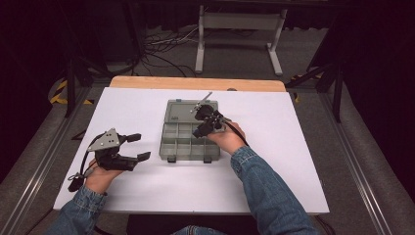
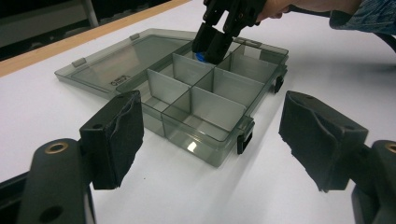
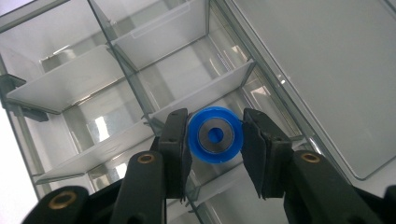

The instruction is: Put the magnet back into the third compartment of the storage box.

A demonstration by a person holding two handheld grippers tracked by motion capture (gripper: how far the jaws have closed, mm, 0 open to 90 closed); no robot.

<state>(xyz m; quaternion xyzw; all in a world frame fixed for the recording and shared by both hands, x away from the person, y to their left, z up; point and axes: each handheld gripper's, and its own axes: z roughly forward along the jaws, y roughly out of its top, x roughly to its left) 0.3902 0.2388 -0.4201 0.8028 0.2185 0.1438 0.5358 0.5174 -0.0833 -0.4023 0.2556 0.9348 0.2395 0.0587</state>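
Observation:
A clear grey compartment box lies open in the middle of the white table, its lid folded flat on the far side. My right gripper hangs over the box's far right compartments, shut on a blue disc with a metal hub. In the right gripper view, that gripper pinches the disc from both sides above the dividers. The left gripper view shows the disc just above a compartment. My left gripper rests on the table left of the box, open and holding nothing.
The compartments that show in the box hold nothing. A wooden strip runs along the table's far edge. Beyond it stand a white metal frame and floor cables. White table surface lies to the box's right.

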